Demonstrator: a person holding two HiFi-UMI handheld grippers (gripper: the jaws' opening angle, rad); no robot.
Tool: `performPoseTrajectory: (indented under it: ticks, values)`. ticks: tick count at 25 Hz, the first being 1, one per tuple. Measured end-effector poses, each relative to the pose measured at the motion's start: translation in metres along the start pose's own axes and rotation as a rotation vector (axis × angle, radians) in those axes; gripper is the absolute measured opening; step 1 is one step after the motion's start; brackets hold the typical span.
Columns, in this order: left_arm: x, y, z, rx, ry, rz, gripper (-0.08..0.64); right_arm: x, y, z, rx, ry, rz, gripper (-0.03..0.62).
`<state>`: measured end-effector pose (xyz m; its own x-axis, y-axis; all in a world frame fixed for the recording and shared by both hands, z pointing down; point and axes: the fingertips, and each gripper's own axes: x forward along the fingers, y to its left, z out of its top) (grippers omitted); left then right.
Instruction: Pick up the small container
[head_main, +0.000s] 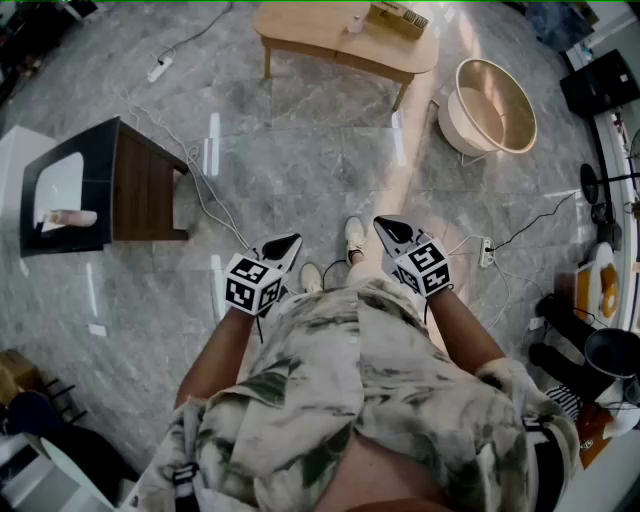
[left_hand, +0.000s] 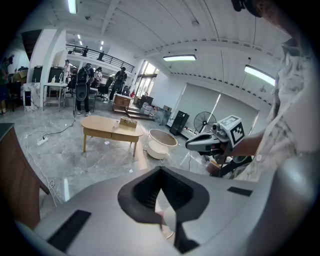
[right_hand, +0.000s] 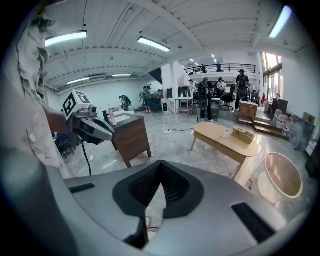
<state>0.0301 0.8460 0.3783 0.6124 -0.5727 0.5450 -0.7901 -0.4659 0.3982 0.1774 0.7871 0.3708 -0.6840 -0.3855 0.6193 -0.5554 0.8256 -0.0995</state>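
While the left claw and right claw hang closed and empty, the small container stands well ahead. It sits on the wooden desk.

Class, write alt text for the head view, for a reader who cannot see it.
Seen from above, a person in a patterned shirt holds the left gripper and right gripper out over a grey marble floor, both with jaws shut and empty. A dark side table stands at left, a light wooden coffee table and a round tub farther ahead.
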Motion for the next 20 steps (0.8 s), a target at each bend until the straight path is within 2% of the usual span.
performPoseTrajectory:
  ticks: [6, 15, 20]
  values:
    - [0.027, 0.003, 0.046, 0.047, -0.048, -0.029, 0.021, 0.011, -0.023, 0.026, -0.002, -0.062, -0.007, 0.020]
    - [0.081, 0.030, 0.117, 0.089, -0.029, -0.010, 0.021, 0.027, -0.102, 0.063, 0.014, -0.134, 0.014, 0.020]
    - [0.107, 0.043, 0.173, 0.119, -0.104, 0.017, 0.023, 0.031, -0.152, 0.097, -0.027, -0.242, 0.019, 0.030]
